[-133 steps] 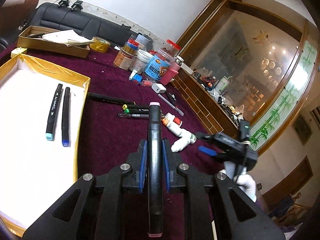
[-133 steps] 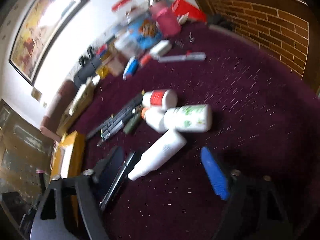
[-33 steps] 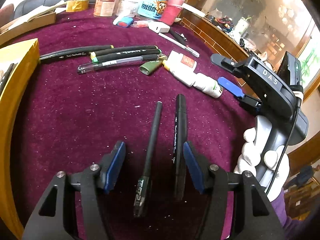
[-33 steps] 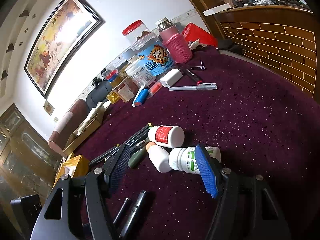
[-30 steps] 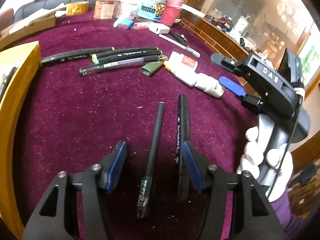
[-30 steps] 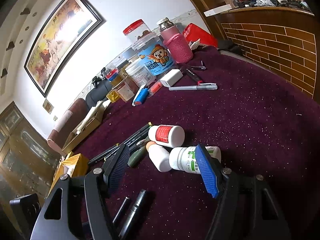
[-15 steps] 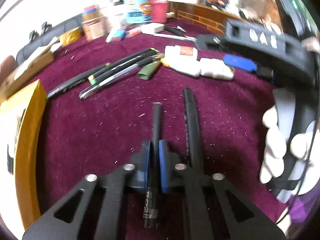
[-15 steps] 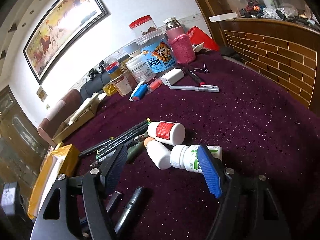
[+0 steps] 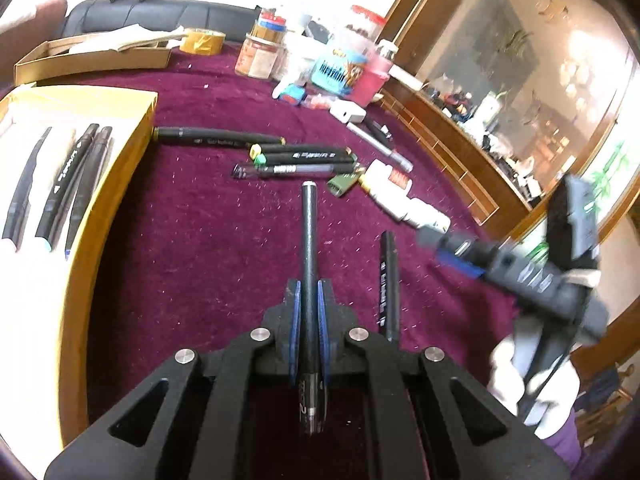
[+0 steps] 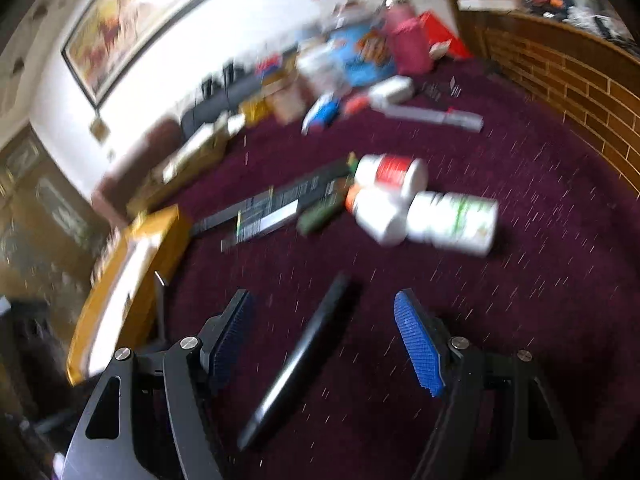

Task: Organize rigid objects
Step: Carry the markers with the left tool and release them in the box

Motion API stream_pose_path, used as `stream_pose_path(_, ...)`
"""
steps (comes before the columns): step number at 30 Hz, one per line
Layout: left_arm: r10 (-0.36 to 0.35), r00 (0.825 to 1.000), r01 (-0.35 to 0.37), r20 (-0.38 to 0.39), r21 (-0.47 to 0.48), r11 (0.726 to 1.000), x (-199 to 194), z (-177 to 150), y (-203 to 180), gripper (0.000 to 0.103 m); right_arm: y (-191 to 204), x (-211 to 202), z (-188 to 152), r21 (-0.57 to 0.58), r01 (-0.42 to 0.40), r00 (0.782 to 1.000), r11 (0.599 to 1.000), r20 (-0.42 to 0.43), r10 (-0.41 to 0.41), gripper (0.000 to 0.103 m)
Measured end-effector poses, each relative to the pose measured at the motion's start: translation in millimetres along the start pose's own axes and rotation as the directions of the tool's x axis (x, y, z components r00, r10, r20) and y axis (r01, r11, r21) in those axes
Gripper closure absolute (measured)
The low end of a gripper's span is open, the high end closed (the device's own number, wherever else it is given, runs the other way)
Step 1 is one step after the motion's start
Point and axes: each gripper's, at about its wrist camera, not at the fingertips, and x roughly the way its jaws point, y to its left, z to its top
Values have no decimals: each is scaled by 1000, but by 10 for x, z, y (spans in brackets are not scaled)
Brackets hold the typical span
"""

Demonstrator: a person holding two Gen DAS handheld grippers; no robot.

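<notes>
Markers (image 9: 60,178) lie side by side in your yellow-rimmed box (image 9: 108,200) at far left, three visible. Your left tool (image 9: 309,320) clamps black pen (image 9: 309,248), pen raised off maroon surface (image 9: 192,248), tip pointing forward. Second black marker (image 9: 389,284) lies on surface just right of it. Your right tool (image 10: 324,344) spread apart, straddling that marker (image 10: 304,356), not touching. White bottles (image 10: 420,204) lie beyond, blurred.
</notes>
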Motion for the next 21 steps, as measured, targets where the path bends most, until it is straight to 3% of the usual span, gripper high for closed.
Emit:
stream_pose_path(5,-41,998,41,56,-7,999,-222,46,42,97,233,252,-127,-79,71,993,994,-83,-78,39)
stream_pose_path(8,-58,994,61,95,-23,998,-394,104,138,97,419,375,-196,-177,161,981,971,-82,-178,61)
stream_pose_path(9,-62,992,65,108,-30,997,-453,124,173,97,456,390,-202,-198,187,976,962,-75,-206,75)
stream_pose_path(11,-74,987,82,143,-48,996,-617,165,275,97,472,394,-206,-200,183,976,962,-80,-203,88)
stream_pose_path(14,-98,978,115,186,-80,990,-845,208,439,97,403,367,-185,-142,117,986,983,-101,-132,90)
stream_pose_path(17,-111,968,139,224,-113,984,-1121,218,675,97,417,250,-140,-76,-18,996,997,-90,11,90)
stream_pose_path(21,-96,964,139,248,-165,976,-1395,242,1036,97,651,89,1,-63,-170,984,984,-59,166,90)
